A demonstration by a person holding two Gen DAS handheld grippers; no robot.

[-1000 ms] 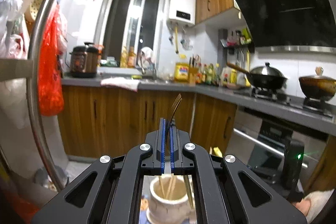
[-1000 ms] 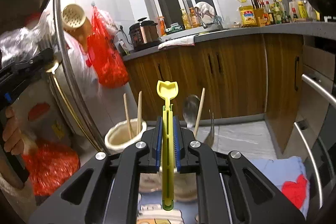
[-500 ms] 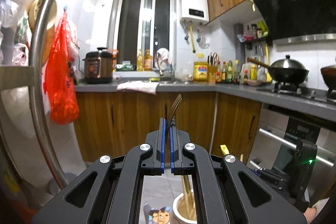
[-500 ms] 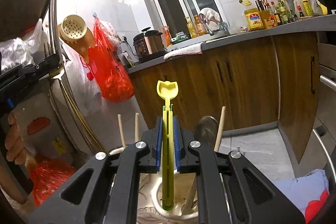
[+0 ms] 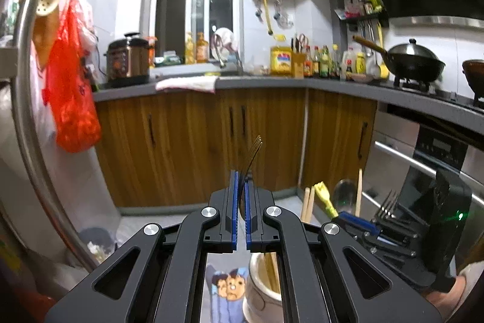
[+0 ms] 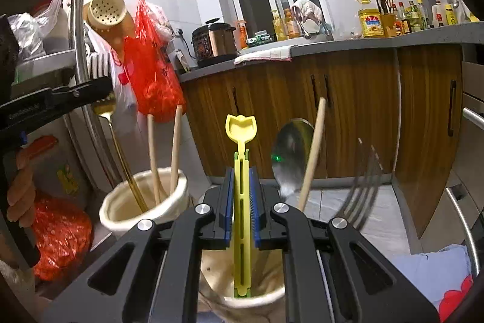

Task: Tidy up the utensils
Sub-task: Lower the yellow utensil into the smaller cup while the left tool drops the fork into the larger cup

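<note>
the right gripper pinches a yellow utensil upright, its lower end dipping inside the rim of the near cream holder, whose base is cut off. beside that holder to the left, the left gripper clamps a gold fork reaching into the second holder among chopsticks; its lower tip is hidden.

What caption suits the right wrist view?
Right gripper lowers a yellow utensil into a holder beside a second holder with chopsticks.
</note>
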